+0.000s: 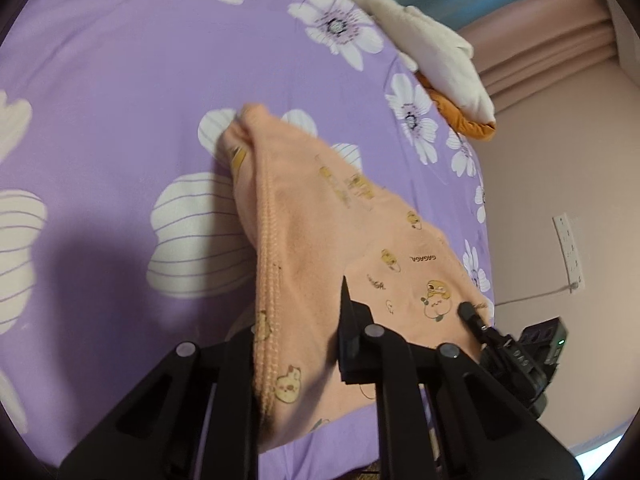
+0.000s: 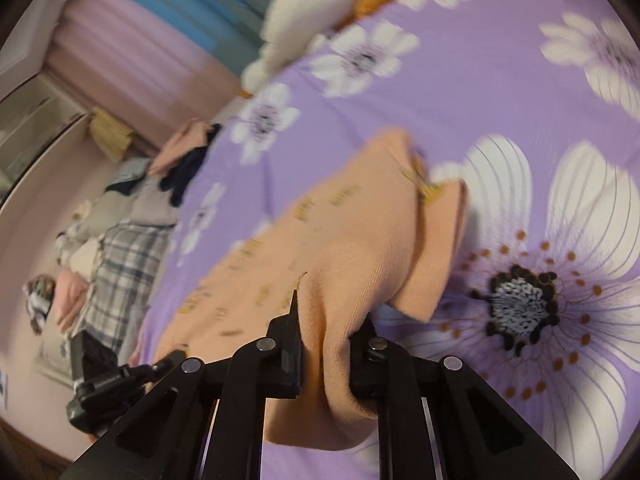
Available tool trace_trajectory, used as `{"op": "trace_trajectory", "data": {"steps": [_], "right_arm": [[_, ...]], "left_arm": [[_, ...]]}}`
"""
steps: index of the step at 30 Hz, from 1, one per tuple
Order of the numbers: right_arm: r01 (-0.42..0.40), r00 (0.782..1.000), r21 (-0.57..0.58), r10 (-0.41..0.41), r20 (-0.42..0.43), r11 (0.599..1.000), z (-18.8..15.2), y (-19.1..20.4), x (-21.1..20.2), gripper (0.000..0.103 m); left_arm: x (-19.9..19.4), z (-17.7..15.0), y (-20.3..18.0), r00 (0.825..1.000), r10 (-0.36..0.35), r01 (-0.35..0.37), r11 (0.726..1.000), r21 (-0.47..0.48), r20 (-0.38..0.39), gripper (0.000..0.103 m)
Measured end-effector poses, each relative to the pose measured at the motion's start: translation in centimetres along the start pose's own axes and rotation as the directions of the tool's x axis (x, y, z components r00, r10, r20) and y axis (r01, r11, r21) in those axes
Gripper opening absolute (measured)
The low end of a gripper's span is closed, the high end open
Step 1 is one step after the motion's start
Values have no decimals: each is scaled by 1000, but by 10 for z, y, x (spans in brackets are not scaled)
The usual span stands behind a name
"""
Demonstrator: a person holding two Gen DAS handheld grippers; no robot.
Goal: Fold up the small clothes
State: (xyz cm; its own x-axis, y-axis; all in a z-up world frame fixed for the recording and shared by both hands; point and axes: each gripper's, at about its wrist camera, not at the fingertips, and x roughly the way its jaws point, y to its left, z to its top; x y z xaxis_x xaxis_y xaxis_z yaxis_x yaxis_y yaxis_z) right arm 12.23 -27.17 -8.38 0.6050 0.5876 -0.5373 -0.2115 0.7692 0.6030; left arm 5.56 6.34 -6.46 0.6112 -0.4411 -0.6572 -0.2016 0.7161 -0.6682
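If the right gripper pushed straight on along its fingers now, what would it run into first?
The right gripper is shut on the peach garment, so it would likely push that bunched cloth ahead first, then meet the purple floral bedsheet beyond. Depth is unclear in this blurred view.

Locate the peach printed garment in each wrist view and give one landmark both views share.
Left wrist view: the peach garment runs from centre frame down to the bottom, draped over the left gripper, whose jaws are shut on it.
Right wrist view: it runs from centre down to bottom centre, bunched in the right gripper.
Shared landmark: the cream and orange plush at the far edge of the purple flowered sheet.
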Motion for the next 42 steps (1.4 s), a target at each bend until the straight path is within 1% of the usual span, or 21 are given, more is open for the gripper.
{"op": "trace_trajectory", "data": {"steps": [3, 5, 7, 9, 10, 11, 12, 14, 15, 18, 22, 27, 33, 42], "right_arm": [[-2, 1000, -43, 3, 17, 999, -4, 14, -13, 15], [-4, 1000, -46, 5, 13, 999, -6, 13, -16, 15], [11, 1000, -31, -11, -4, 999, -10, 8, -15, 15], [37, 999, -12, -37, -30, 999, -13, 0, -7, 15], [63, 997, 5, -62, -55, 998, -17, -6, 0, 15], [78, 995, 11, -78, -66, 997, -19, -9, 3, 15], [111, 990, 13, -109, -84, 994, -23, -14, 9, 15], [146, 984, 17, -143, -107, 989, -28, -20, 13, 15], [165, 979, 26, -160, -124, 986, -30, -24, 16, 15], [160, 980, 40, -154, -125, 986, -33, -29, 17, 15], [158, 981, 42, -152, -124, 987, -33, -30, 17, 15], [155, 982, 41, -149, -118, 987, -34, -32, 15, 15], [158, 981, 49, -151, -120, 986, -36, -33, 13, 15], [176, 978, 57, -168, -124, 983, -47, -32, -5, 15]], "left_arm": [[-13, -8, -1, 1000, 5, -5, 1000, 30, -2, 14], [-16, -15, 4, 999, 30, -29, 999, 40, -23, 14], [-12, -21, 9, 998, 53, -51, 998, 44, -37, 15], [-4, -27, 13, 993, 96, -92, 994, 55, -64, 15], [0, -28, 13, 990, 117, -113, 992, 61, -73, 16], [6, -30, 14, 986, 146, -140, 988, 71, -80, 19], [11, -31, 14, 980, 180, -173, 981, 86, -83, 21], [18, -35, 16, 973, 217, -207, 972, 112, -77, 25], [19, -36, 17, 973, 219, -211, 971, 116, -70, 25], [20, -38, 19, 973, 223, -214, 967, 138, -57, 26], [20, -35, 26, 979, 191, -184, 979, 88, -74, 28], [19, -36, 28, 983, 165, -160, 985, 65, -79, 27], [18, -36, 28, 985, 155, -151, 987, 55, -82, 27], [18, -36, 27, 985, 150, -146, 988, 50, -82, 27]]}}
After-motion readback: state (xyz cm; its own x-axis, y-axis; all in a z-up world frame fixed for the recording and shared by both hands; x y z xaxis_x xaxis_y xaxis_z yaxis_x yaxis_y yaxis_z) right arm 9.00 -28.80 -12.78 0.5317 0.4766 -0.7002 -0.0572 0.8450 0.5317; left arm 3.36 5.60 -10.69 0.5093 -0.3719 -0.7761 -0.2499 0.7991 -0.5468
